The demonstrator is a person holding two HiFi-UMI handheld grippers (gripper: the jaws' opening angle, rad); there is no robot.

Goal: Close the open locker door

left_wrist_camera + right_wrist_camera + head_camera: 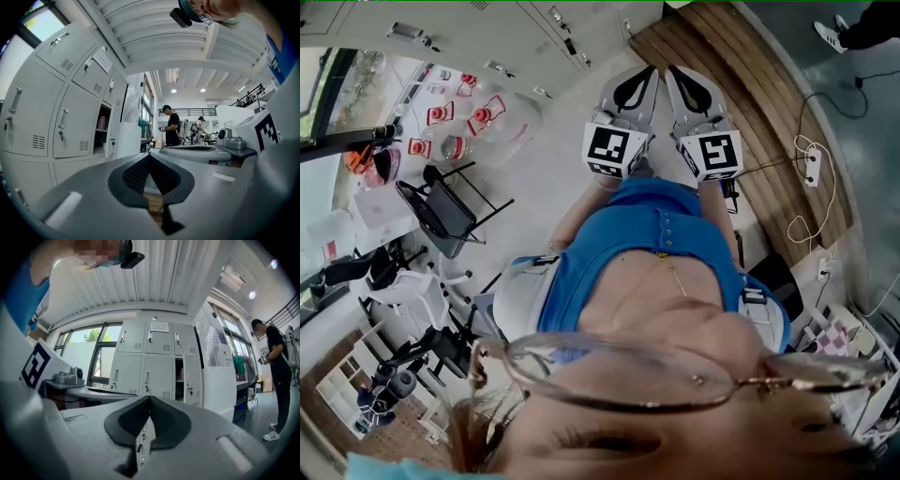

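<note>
Door: I see the pale grey locker door (pixel 191 378) swung outward and standing upright, its hinge on the right edge in the right gripper view.
Place: I find it in the middle row of the locker bank (pixel 140 357), end column.
Opening: the dark compartment (pixel 179 373) just left of the door is uncovered, with a shelf across it.
</note>
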